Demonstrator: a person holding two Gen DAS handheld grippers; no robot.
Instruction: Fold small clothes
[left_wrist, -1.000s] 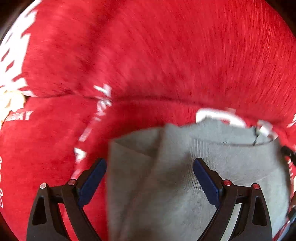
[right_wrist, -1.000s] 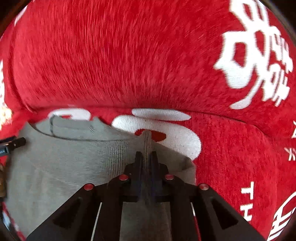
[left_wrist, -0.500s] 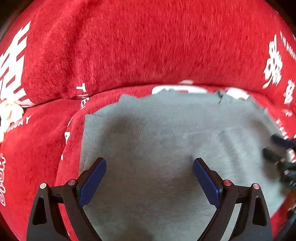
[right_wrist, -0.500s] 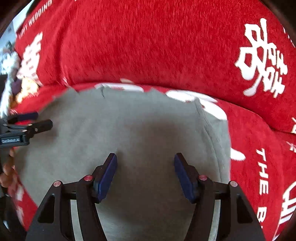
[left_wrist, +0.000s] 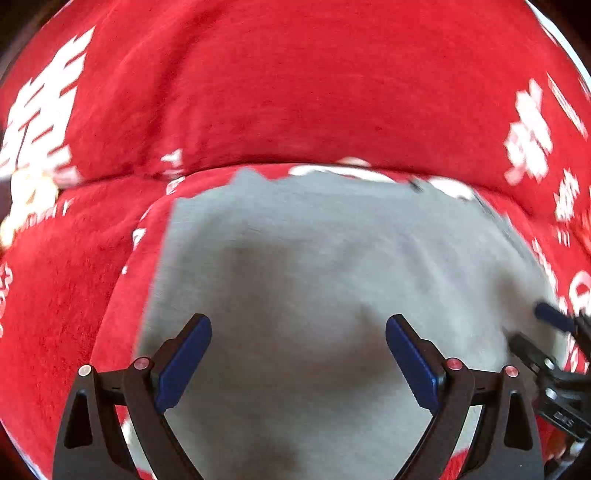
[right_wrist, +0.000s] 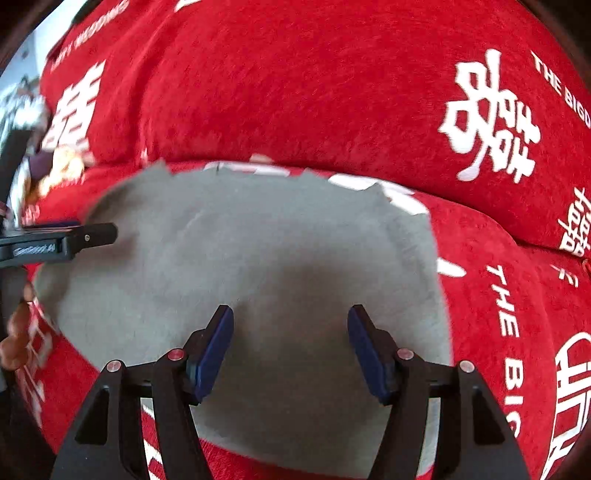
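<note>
A grey knit garment (left_wrist: 332, 240) lies flat and folded on the red seat cushion; the right wrist view also shows this garment (right_wrist: 258, 229). My left gripper (left_wrist: 297, 325) hovers over its near half, jaws wide open, nothing between the pads. My right gripper (right_wrist: 290, 312) is open too, above the garment's near right part, pads apart from the cloth. Each gripper shows at the edge of the other's view: the right gripper (left_wrist: 535, 328) by the garment's right edge, the left gripper (right_wrist: 96, 229) by its left edge.
The red sofa cover (right_wrist: 498, 295) with white characters and lettering spreads under and around the garment. A red backrest (left_wrist: 295, 92) rises just behind it. A pale stuffed object (right_wrist: 55, 170) sits at the far left. A hand (right_wrist: 14, 332) shows at the left edge.
My right gripper was shut on the garment's edge; it has let go and opened. Both grippers have drawn back, and more of the flat grey garment now shows.
</note>
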